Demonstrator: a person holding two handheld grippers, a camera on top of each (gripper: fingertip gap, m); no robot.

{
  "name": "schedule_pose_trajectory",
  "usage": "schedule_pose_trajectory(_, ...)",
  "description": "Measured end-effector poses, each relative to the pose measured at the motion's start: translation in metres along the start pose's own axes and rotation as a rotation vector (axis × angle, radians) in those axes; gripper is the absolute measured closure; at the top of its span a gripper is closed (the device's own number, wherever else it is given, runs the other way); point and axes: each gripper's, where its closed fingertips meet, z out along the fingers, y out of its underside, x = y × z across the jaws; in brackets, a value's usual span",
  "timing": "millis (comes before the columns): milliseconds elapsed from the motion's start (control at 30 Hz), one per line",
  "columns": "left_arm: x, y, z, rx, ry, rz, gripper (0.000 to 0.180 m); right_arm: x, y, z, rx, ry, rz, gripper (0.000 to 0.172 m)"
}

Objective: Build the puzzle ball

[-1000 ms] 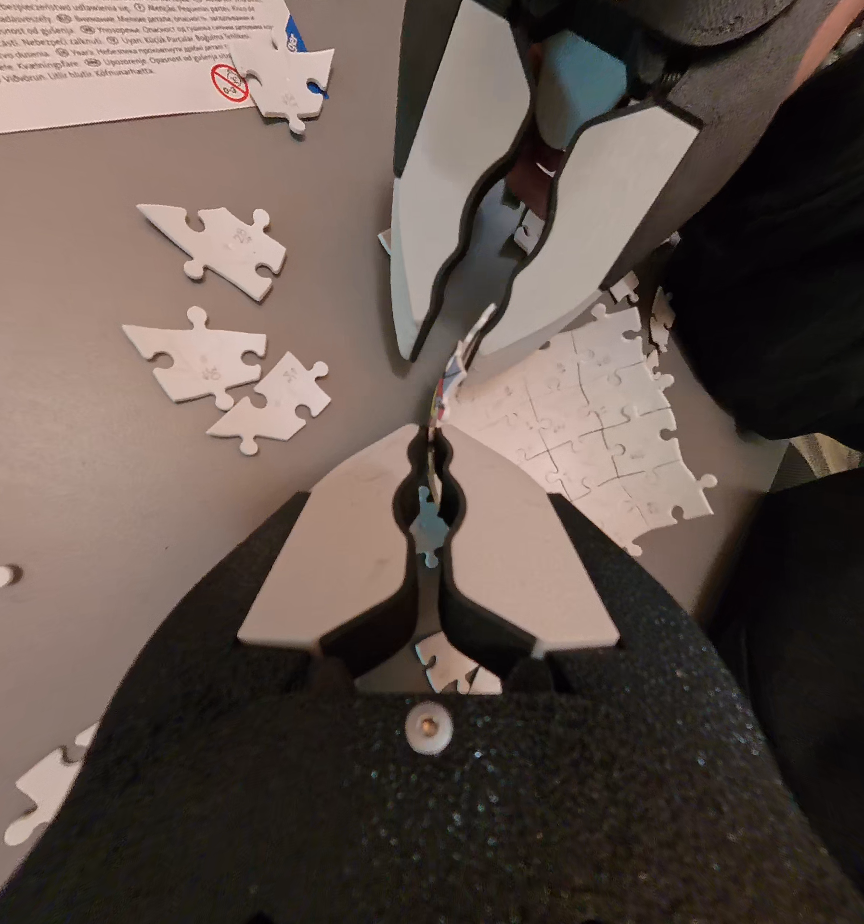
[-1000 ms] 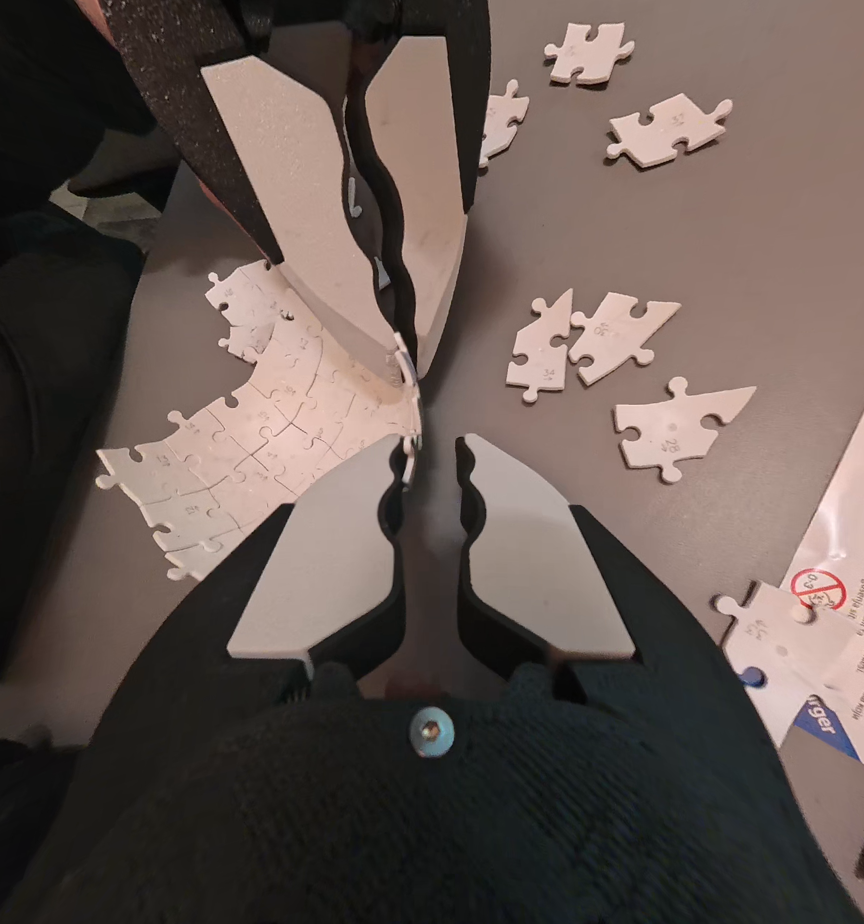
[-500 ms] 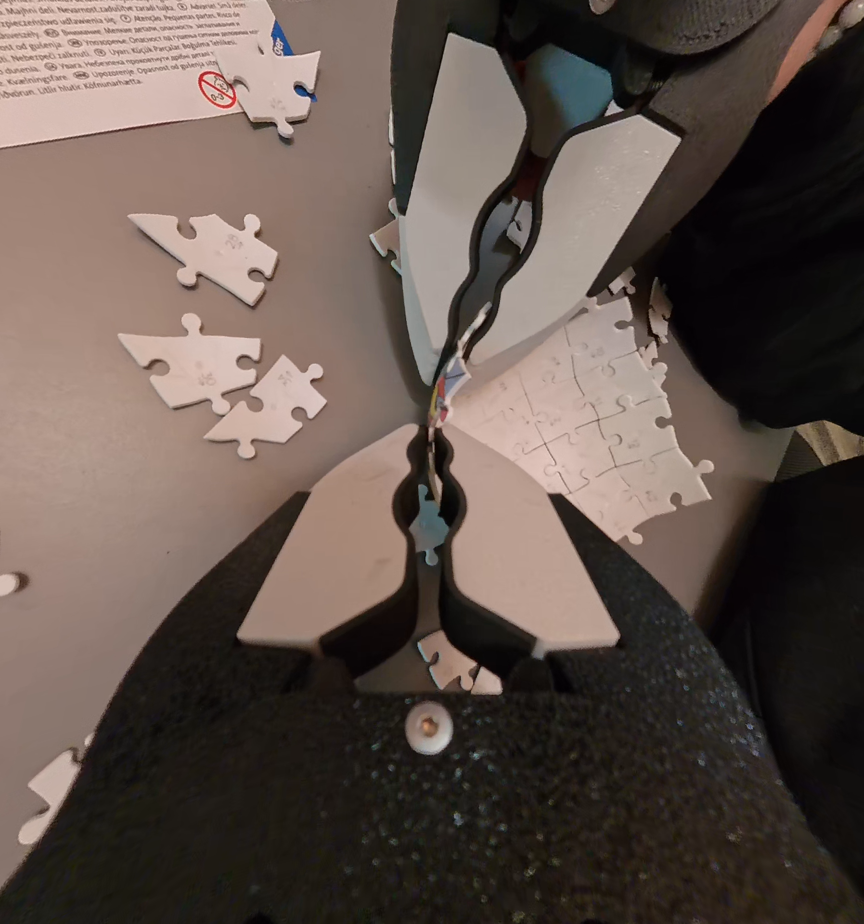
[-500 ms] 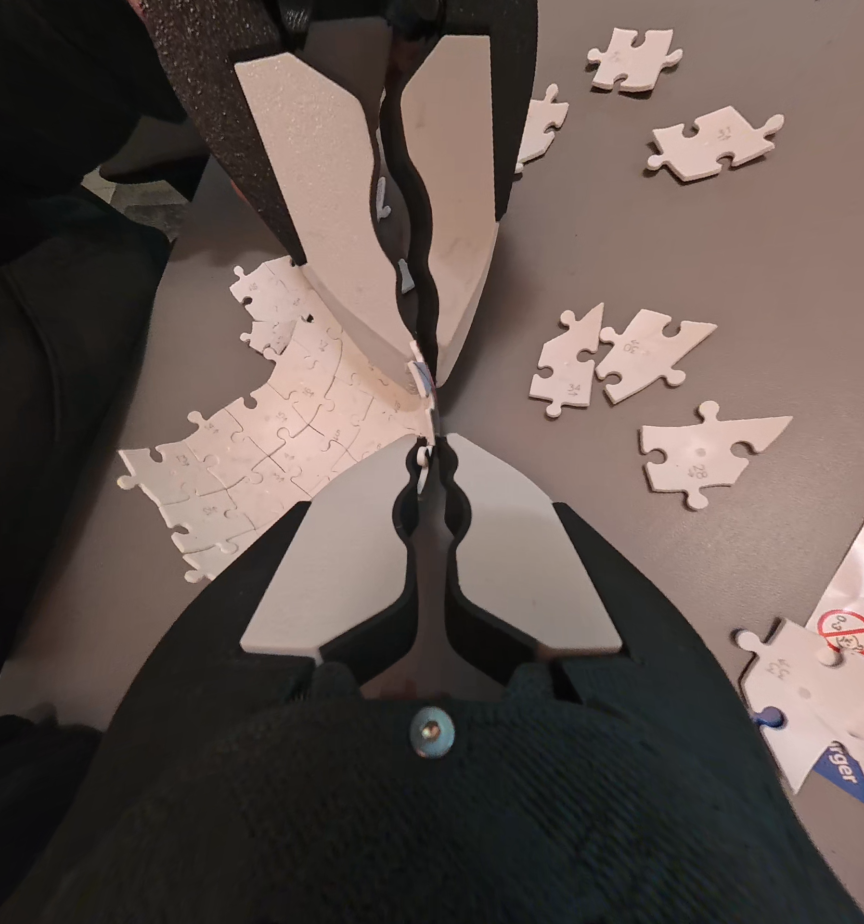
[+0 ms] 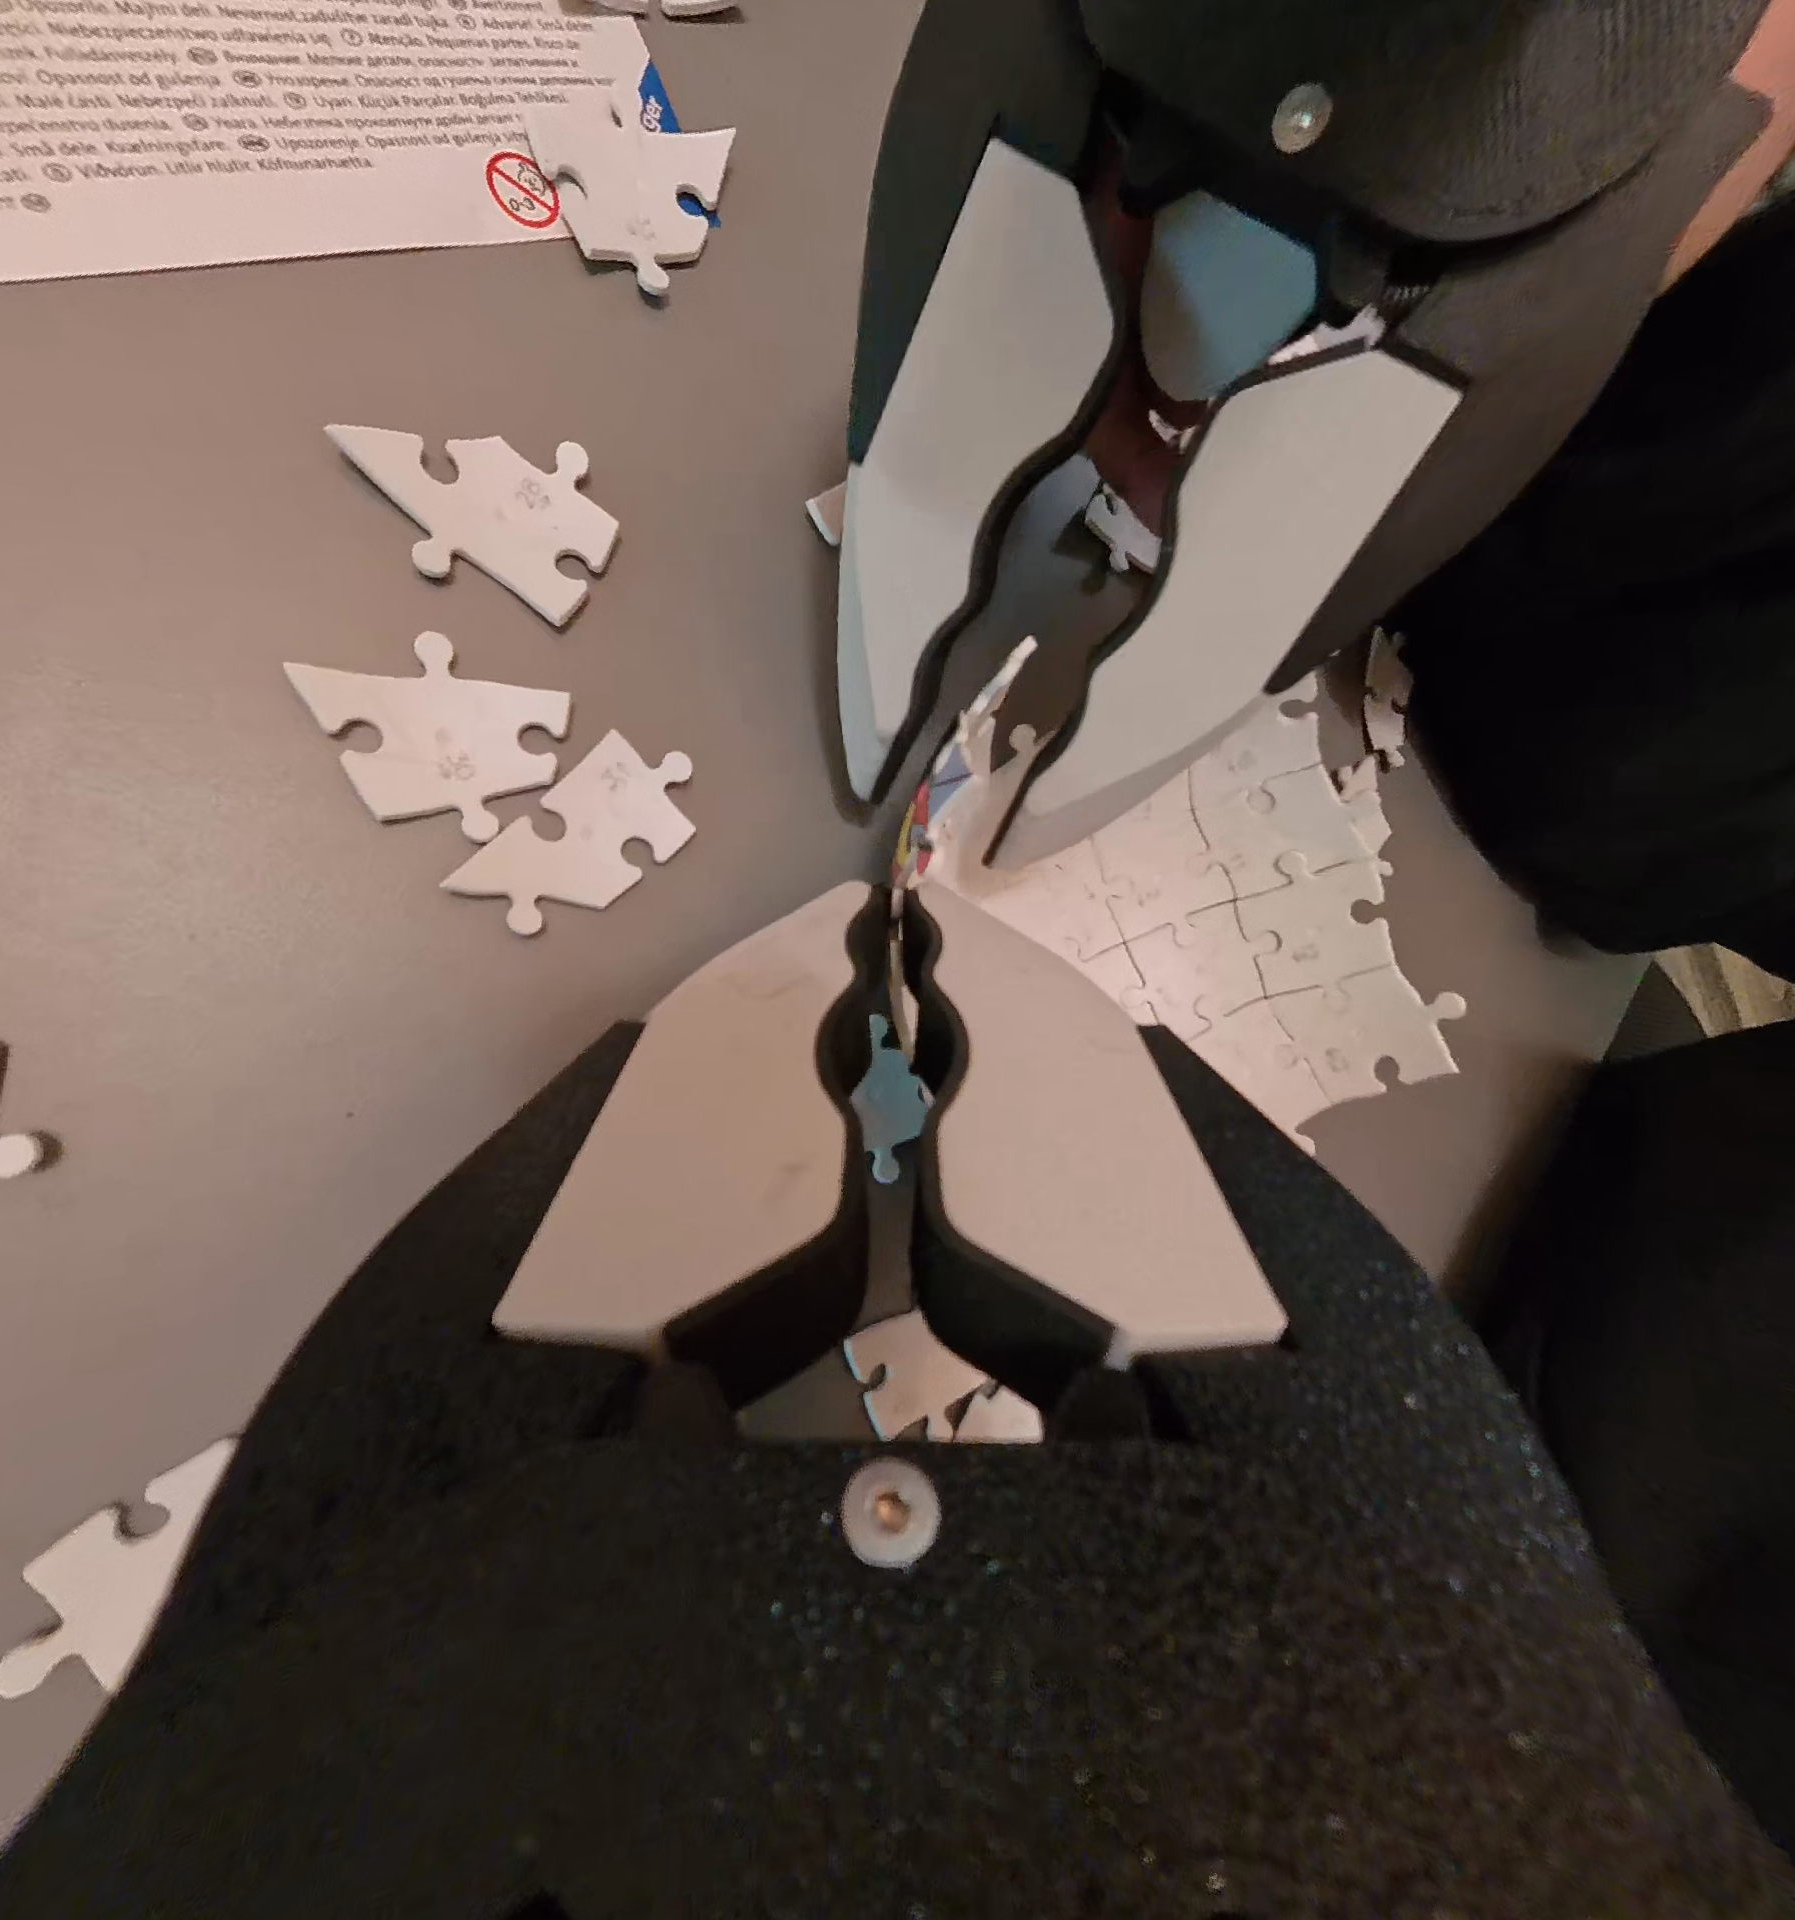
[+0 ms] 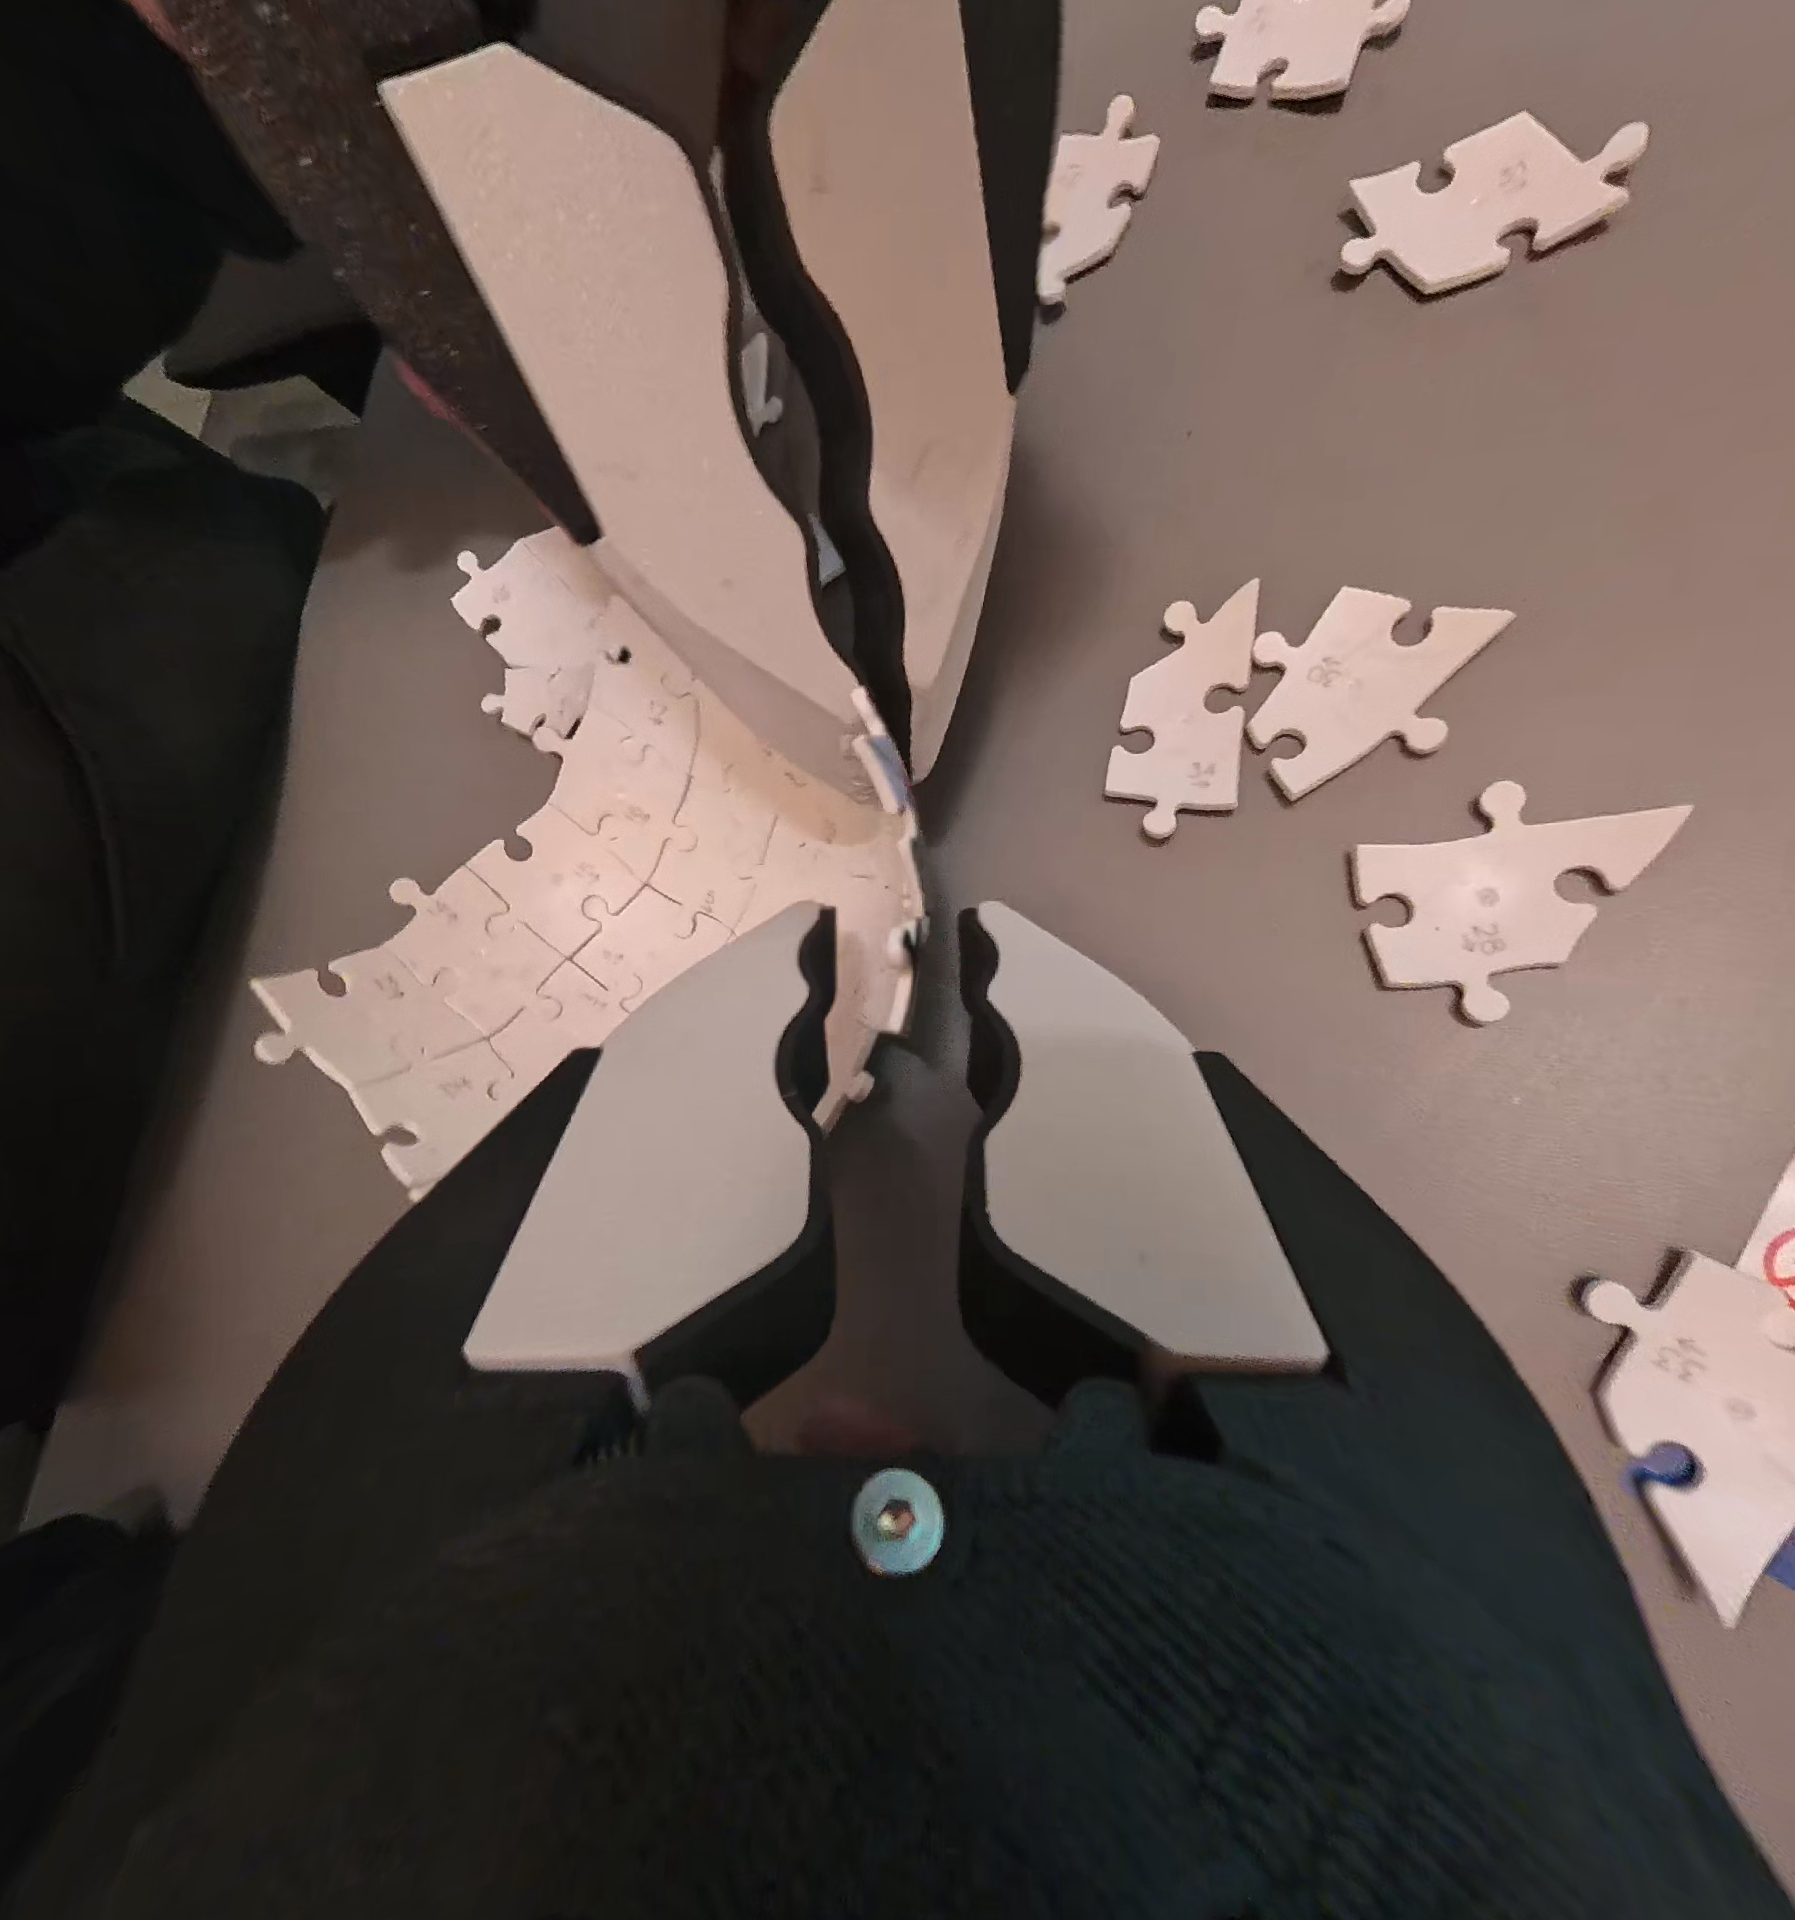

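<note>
A curved section of joined white puzzle pieces (image 5: pixel 1267 935) lies blank side up on the grey table (image 5: pixel 145 935), with one edge lifted so its coloured face (image 5: pixel 919 842) shows. My left gripper (image 5: pixel 898 904) is shut on that raised edge. In the right wrist view the section (image 6: pixel 581 914) curls up to the left gripper (image 6: pixel 903 748), which pinches it. My right gripper (image 6: pixel 895 920) is open. The raised edge stands between its fingers, closer to the left finger, and the right pad is clear of it. The right gripper also shows open in the left wrist view (image 5: pixel 929 831).
Loose white pieces lie beside the grippers (image 5: pixel 488 520) (image 5: pixel 436 743) (image 5: pixel 592 821), and show in the right wrist view (image 6: pixel 1495 904). A printed leaflet (image 5: pixel 197 156) with a piece on it (image 5: pixel 644 177) lies at the back. A person's dark clothing (image 5: pixel 1651 623) borders the table.
The right gripper narrowed around the raised puzzle edge half a second ago and has opened wide again. The left gripper has stayed shut on the edge.
</note>
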Motion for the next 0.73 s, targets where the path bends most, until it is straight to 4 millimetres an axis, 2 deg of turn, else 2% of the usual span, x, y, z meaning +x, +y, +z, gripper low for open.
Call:
schedule_pose_trajectory(33,0.0002,-0.0001,-0.0001,0.001,-0.007,-0.001,0.179,-0.0001,0.0006,0.0012,-0.007,-0.004,0.013,0.153)
schedule_pose_trajectory(133,0.0019,-0.0006,-0.0005,0.007,-0.018,0.012,0.179,-0.0013,0.0002,0.0021,0.001,-0.024,0.041,0.164)
schedule_pose_trajectory(500,0.0027,-0.0018,-0.002,0.011,-0.024,0.07,0.179,-0.0002,-0.001,0.0001,0.017,-0.054,0.054,0.168)
schedule_pose_trajectory(667,-0.0013,-0.0026,-0.0026,0.012,-0.019,0.041,0.179,0.0025,-0.0033,0.0016,0.036,-0.043,0.083,0.168)
schedule_pose_trajectory(700,-0.0014,-0.0027,-0.0026,0.014,-0.017,0.038,0.179,0.0021,-0.0028,0.0015,0.035,-0.046,0.083,0.161)
schedule_pose_trajectory(733,-0.0019,-0.0024,-0.0025,0.015,-0.019,0.036,0.179,0.0021,-0.0008,0.0018,0.027,-0.043,0.085,0.146)
